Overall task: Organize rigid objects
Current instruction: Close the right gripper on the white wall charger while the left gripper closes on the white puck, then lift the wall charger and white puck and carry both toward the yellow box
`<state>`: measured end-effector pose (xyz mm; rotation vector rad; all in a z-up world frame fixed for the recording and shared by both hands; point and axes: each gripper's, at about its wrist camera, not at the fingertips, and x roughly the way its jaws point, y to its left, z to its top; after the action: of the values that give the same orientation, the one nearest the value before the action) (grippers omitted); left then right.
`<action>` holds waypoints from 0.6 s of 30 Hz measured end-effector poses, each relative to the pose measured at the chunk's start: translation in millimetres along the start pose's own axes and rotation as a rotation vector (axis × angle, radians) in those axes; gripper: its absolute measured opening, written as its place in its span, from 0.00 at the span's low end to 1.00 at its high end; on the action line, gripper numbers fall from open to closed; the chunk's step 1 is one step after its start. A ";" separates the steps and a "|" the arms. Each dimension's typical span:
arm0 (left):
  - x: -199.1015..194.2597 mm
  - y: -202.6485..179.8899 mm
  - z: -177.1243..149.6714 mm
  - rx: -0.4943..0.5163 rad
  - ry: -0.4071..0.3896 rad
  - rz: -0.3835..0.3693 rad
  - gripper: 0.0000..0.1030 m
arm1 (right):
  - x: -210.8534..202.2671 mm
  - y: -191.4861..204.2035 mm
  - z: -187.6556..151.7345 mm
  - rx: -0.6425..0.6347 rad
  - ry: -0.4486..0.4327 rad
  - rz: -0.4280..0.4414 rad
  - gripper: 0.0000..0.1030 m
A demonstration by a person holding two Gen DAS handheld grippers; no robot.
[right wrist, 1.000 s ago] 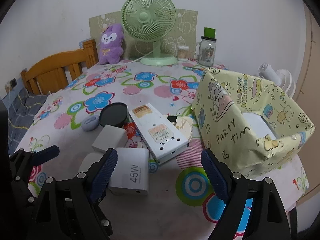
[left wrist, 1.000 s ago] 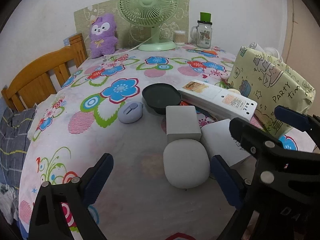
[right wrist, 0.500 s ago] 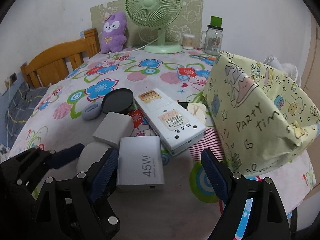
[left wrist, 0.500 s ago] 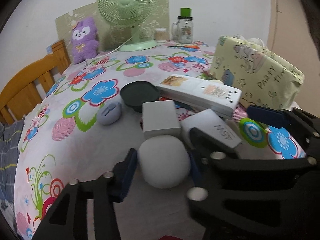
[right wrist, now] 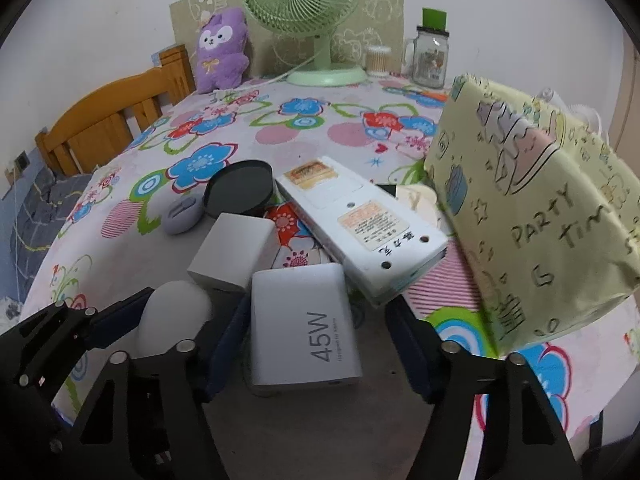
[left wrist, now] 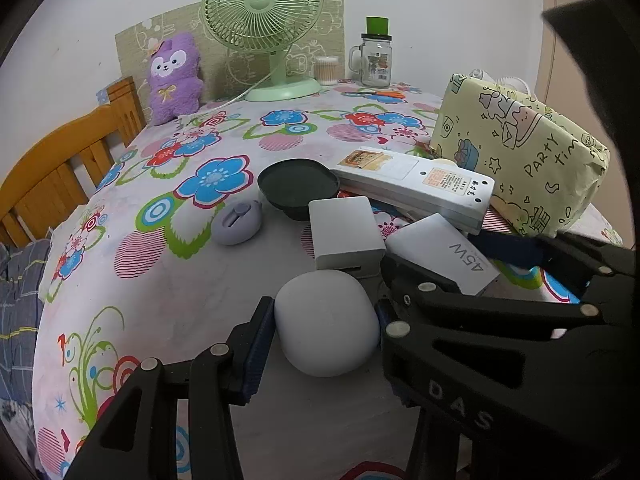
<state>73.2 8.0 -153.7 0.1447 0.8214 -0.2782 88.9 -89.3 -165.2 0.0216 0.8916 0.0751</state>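
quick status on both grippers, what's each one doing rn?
Left gripper: shut on the rounded white case.
Right gripper: jaws closing around the 45W charger, pads not yet pressing on it.

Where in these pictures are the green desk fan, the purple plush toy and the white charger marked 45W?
Green desk fan [left wrist: 262, 2], left wrist view, hub of its grille.
Purple plush toy [left wrist: 173, 80], left wrist view, its belly.
White charger marked 45W [right wrist: 304, 320], right wrist view, its printed top face.
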 end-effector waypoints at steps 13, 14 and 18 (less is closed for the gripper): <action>-3.4 -4.1 -0.5 -0.006 0.011 -0.001 0.50 | -5.5 6.4 -1.1 -0.002 0.000 0.006 0.49; -4.8 -5.7 -0.7 -0.007 0.010 0.000 0.50 | -7.1 5.5 -1.5 -0.001 -0.002 0.007 0.49; -11.3 -10.0 -0.1 -0.011 0.003 0.005 0.50 | -15.3 2.0 -3.5 0.002 -0.013 0.013 0.49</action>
<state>62.8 0.6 -145.6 0.1373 0.8252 -0.2684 76.4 -88.5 -155.4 0.0294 0.8789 0.0858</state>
